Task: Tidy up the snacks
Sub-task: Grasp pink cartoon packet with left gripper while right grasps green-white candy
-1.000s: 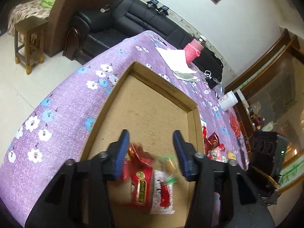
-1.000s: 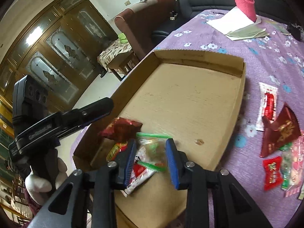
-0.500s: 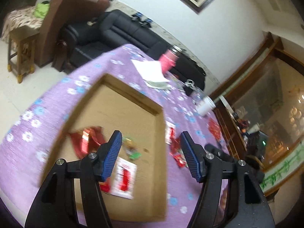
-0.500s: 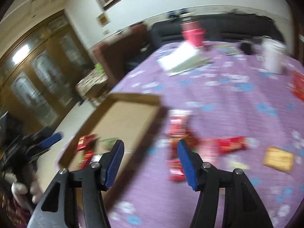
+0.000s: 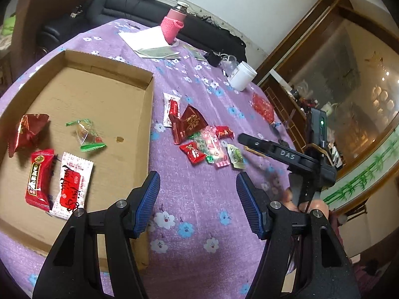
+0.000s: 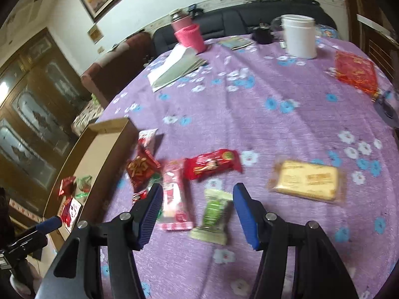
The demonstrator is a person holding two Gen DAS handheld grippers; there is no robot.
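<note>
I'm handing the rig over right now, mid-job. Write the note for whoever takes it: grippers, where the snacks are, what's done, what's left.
Left gripper: open, empty, above the tablecloth beside the cardboard tray.
Right gripper: open, empty, over the loose pile, nearest the green packet and pink-striped packet.
Done: four snacks lie in the tray, including the red candy and white-and-red packet.
Left: the pile on the cloth, the red bar, the yellow packet.
</note>
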